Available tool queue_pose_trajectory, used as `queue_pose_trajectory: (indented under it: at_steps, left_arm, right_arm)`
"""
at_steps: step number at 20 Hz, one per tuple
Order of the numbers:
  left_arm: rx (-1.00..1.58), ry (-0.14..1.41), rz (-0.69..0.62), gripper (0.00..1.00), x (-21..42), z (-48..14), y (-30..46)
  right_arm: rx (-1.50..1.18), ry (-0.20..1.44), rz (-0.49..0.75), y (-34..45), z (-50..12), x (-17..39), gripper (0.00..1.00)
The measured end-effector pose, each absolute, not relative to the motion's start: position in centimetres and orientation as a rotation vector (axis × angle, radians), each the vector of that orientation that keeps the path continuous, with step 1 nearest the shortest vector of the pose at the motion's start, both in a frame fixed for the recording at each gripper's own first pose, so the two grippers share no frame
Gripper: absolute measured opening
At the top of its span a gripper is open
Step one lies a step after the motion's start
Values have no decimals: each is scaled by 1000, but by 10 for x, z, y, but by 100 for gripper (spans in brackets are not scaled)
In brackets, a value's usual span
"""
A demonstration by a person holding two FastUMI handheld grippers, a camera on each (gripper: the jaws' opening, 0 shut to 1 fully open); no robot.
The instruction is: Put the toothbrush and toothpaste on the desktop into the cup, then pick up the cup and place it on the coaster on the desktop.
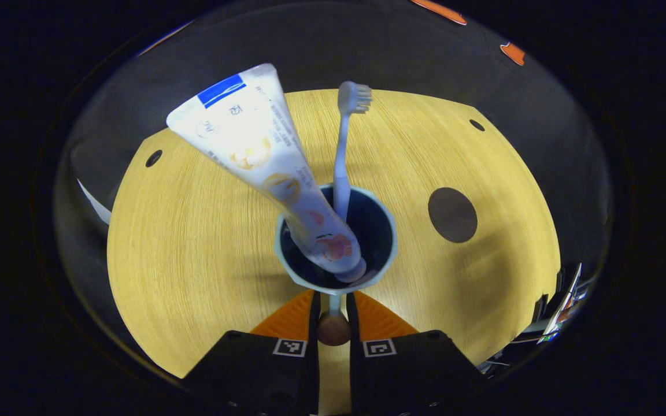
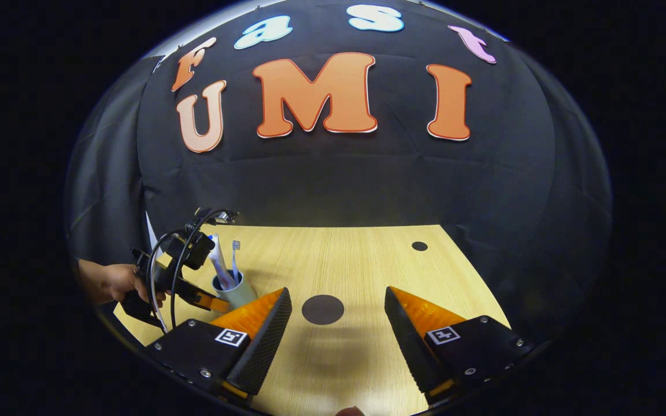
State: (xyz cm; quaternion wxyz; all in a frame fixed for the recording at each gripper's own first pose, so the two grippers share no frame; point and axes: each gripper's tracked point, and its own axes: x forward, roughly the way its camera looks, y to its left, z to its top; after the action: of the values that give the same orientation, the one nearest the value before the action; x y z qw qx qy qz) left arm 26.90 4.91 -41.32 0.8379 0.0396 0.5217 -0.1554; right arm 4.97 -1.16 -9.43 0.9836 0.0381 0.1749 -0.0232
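Left gripper (image 1: 333, 300) pinched on cup (image 1: 336, 240) handle, toothbrush (image 1: 344, 150) and toothpaste (image 1: 269, 167) inside. Right gripper (image 2: 337, 312) spread, idle. Needed keeping level toward coaster (image 1: 452, 215), far right.

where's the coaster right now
The coaster lies bare on the desktop, between the right gripper's open fingers in the right gripper view, to the right of the cup.

A pale blue cup (image 1: 335, 242) with a dark inside stands on a wooden desktop (image 1: 194, 242). A white toothpaste tube (image 1: 263, 162) leans in it, cap down, beside an upright pale toothbrush (image 1: 343, 156), bristles up. A dark round coaster (image 1: 452, 214) lies apart.
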Motion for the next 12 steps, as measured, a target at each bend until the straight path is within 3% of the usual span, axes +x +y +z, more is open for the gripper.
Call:
queue_pose_trajectory:
  at_steps: [12]
  left_arm:
    - [140,1007,-468,21,276,-421,56]
  right_arm:
    - [76,355,-110,-46,-93,21,97]
